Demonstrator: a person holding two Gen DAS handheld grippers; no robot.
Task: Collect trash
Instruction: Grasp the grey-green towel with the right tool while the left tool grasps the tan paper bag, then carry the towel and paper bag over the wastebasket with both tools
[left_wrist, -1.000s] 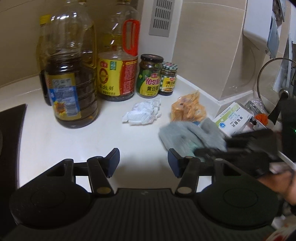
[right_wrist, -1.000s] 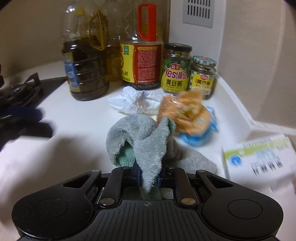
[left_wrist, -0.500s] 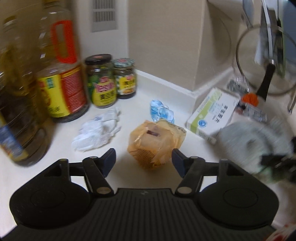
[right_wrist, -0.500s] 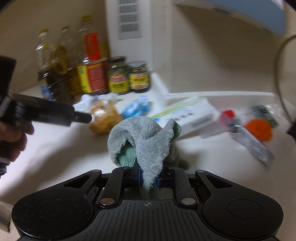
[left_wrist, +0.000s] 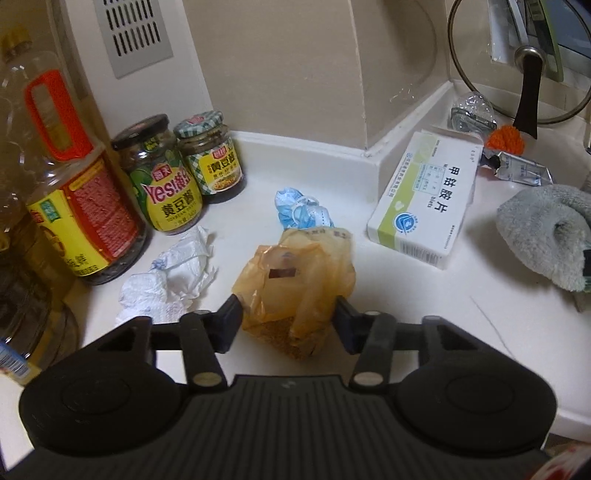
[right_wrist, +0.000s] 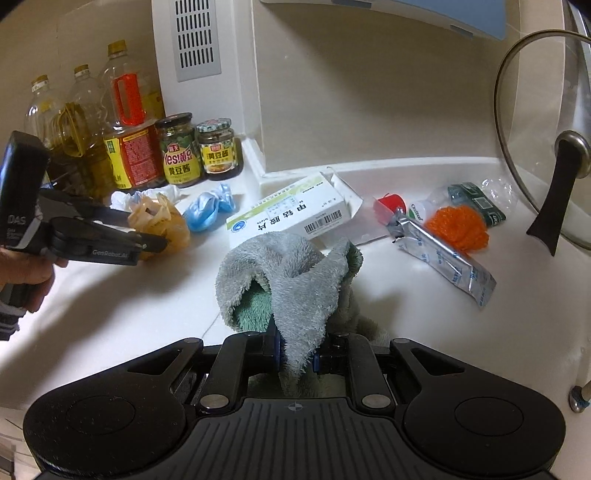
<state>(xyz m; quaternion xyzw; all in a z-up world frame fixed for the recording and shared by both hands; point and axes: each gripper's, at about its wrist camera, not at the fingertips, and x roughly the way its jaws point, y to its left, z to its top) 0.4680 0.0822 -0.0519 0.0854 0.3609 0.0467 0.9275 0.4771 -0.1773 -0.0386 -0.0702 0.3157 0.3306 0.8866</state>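
Observation:
A crumpled orange plastic bag (left_wrist: 299, 280) lies on the white counter, between the open fingers of my left gripper (left_wrist: 290, 317); it also shows in the right wrist view (right_wrist: 159, 221). A crumpled white tissue (left_wrist: 173, 273) lies to its left and a blue face mask (left_wrist: 299, 212) behind it. A white medicine box (left_wrist: 428, 195) lies to the right. My right gripper (right_wrist: 297, 354) is shut on a grey cloth (right_wrist: 288, 280), held over the counter.
Oil bottles (left_wrist: 70, 192) and two sauce jars (left_wrist: 173, 177) stand at the back left by the wall. A foil packet (right_wrist: 447, 258), an orange scrubber (right_wrist: 458, 225), a small bottle and a glass pot lid (right_wrist: 546, 140) lie at the right.
My left gripper has swung right from the oil bottles and closed in around the orange bag. My right gripper has carried the cloth off to the right.

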